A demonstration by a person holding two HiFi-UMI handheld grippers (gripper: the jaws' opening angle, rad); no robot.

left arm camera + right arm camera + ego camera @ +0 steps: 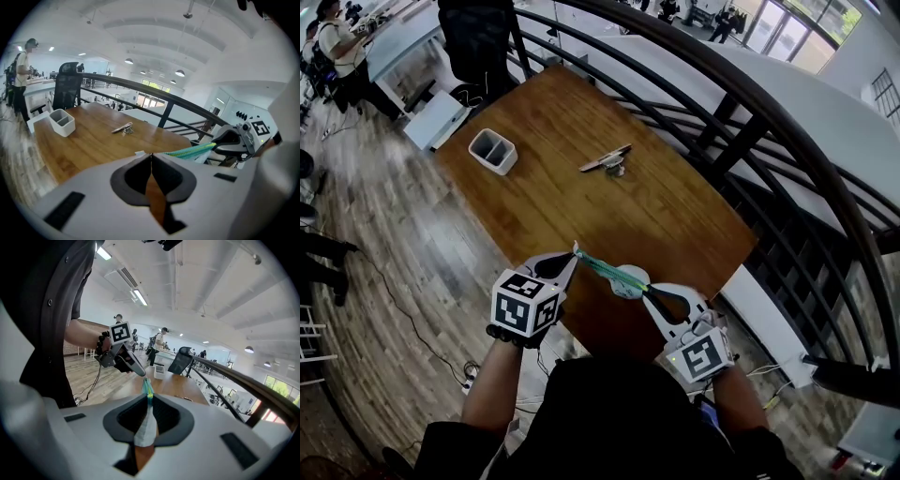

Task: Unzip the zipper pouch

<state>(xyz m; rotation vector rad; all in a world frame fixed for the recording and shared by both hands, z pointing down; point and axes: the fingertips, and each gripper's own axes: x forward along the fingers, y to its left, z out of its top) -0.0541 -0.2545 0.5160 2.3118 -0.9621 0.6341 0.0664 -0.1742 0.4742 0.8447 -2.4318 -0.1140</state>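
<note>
Wooden table (581, 197) below; left hand-held gripper (575, 252), right hand-held gripper (648, 289) both tight on zipper pouch (607, 271).

place: open-plan office | cues: desks (408, 33), office chair (67, 86), railing (140, 89)

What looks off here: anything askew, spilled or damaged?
Nothing stands out. The pouch is stretched taut in the air over the table, with the left gripper and right gripper each shut on one end. The bin stands upright; nothing is spilled.
</note>
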